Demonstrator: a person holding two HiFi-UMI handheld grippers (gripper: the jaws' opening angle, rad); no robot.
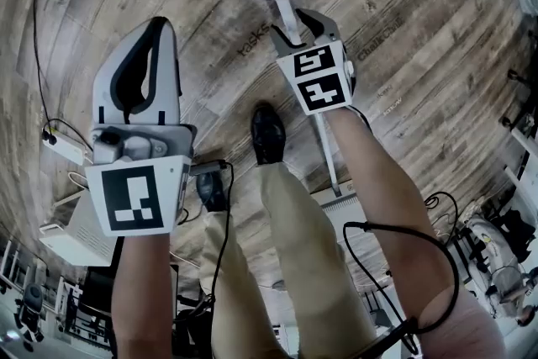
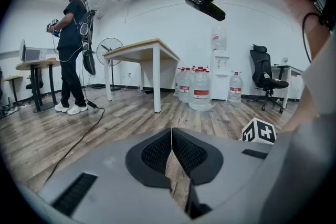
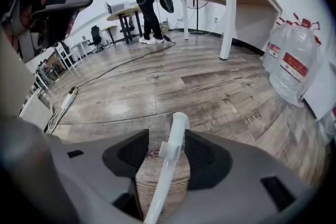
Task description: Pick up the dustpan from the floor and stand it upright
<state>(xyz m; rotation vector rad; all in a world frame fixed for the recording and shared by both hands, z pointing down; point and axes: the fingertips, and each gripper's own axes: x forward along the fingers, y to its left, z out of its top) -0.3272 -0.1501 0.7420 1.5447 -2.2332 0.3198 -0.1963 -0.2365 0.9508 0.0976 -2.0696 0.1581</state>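
Down on the grey-brown wood-plank floor (image 1: pixel 420 21), the head view shows the white long-handled plastic dustpan (image 1: pixel 329 160) rising beside the person's leg. The top of its handle sits between the jaws of the right gripper (image 1: pixel 294 25). The left gripper (image 1: pixel 158 25) hangs well apart from it. In the left gripper view, the left gripper (image 2: pixel 171 134) has its jaws pressed tip to tip with nothing between them. In the right gripper view, the right gripper (image 3: pixel 167 140) has its jaws parted around the dustpan (image 3: pixel 176 136) handle, with floor showing between the handle and the left jaw.
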